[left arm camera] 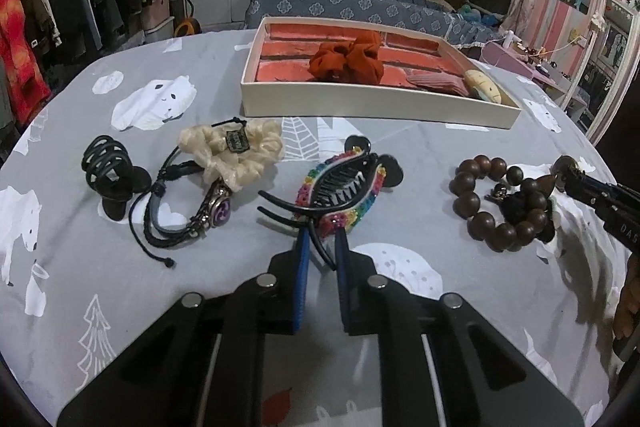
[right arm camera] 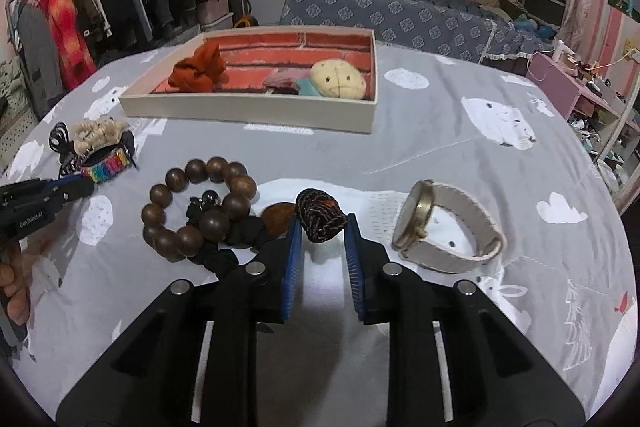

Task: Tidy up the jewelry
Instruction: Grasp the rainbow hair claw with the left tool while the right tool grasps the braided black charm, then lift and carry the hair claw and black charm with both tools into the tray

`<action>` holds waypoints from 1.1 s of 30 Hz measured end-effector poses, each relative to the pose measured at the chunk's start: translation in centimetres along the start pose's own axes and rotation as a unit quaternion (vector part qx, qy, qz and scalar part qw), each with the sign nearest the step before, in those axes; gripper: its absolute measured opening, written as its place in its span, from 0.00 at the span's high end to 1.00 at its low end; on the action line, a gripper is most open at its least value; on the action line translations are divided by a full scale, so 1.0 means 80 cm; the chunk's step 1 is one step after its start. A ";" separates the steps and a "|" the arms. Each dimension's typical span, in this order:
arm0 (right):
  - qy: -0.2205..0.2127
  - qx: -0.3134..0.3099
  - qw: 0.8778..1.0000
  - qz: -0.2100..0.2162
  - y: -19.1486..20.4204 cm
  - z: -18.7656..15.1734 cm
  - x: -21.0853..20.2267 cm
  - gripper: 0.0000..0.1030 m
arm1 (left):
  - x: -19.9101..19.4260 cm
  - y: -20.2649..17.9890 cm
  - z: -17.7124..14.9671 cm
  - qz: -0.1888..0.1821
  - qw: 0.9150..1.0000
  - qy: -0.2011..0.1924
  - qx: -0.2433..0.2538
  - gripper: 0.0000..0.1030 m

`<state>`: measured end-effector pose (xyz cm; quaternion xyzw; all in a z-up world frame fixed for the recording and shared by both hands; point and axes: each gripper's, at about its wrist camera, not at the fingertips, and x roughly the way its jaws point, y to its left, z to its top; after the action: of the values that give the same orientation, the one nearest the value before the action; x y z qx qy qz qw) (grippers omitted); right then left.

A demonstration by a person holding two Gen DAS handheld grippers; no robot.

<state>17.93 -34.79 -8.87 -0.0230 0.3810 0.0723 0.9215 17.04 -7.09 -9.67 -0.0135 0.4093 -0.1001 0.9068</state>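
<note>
Left wrist view: the left gripper [left arm camera: 322,237] has its jaws closed on the near end of the rainbow hair claw [left arm camera: 340,187], which lies on the grey printed cloth of the counter [left arm camera: 120,279]. Just left of the claw sit a braided black bracelet with a purple stone [left arm camera: 188,211], a cream scrunchie [left arm camera: 236,151] partly on top of it, and a black spiral hair clip [left arm camera: 110,171] farther left. To the right, apart from the claw, is the wooden bead bracelet [left arm camera: 496,203], and the right gripper [left arm camera: 560,175] reaches in from the right edge, its tip at the bracelet's dark tassel end. Beyond all this stands the shallow tray [left arm camera: 376,105], its white front wall facing the camera; inside it lie an orange scrunchie [left arm camera: 348,61], a pink item and a pale plush piece at the right corner. The cloth between the row of items and the tray wall is bare, and the near cloth on both sides of the gripper is open too.

Right wrist view: the right gripper [right arm camera: 322,227] has its jaws closed on the dark woven knot [right arm camera: 320,213] joined to the wooden bead bracelet [right arm camera: 196,207], whose beads lie just left of the fingers. Just right of the fingers a white-strapped watch [right arm camera: 448,227] stands on its edge. The left gripper [right arm camera: 76,187] enters at the left edge, at the rainbow hair claw [right arm camera: 106,169]. The tray [right arm camera: 248,111] lies ahead, with bare cloth before it and to the right, out to the counter's curved edge.
</note>
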 end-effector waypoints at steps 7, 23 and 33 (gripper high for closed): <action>-0.021 0.006 1.000 -0.004 -0.005 0.001 -0.033 0.79 | -0.030 -0.004 0.002 0.002 1.000 -0.023 0.007 0.95; -0.079 0.007 0.997 -0.013 0.000 0.003 -0.122 0.79 | -0.109 -0.020 0.007 0.002 0.997 -0.081 0.020 0.96; -0.125 0.000 0.992 -0.013 0.015 0.001 -0.190 0.79 | -0.173 -0.027 0.006 0.013 0.991 -0.128 0.027 0.96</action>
<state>7.14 -35.36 1.91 -0.0187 0.2627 0.0628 0.9626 8.09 -6.57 1.13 0.0031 0.2877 -0.0970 0.9528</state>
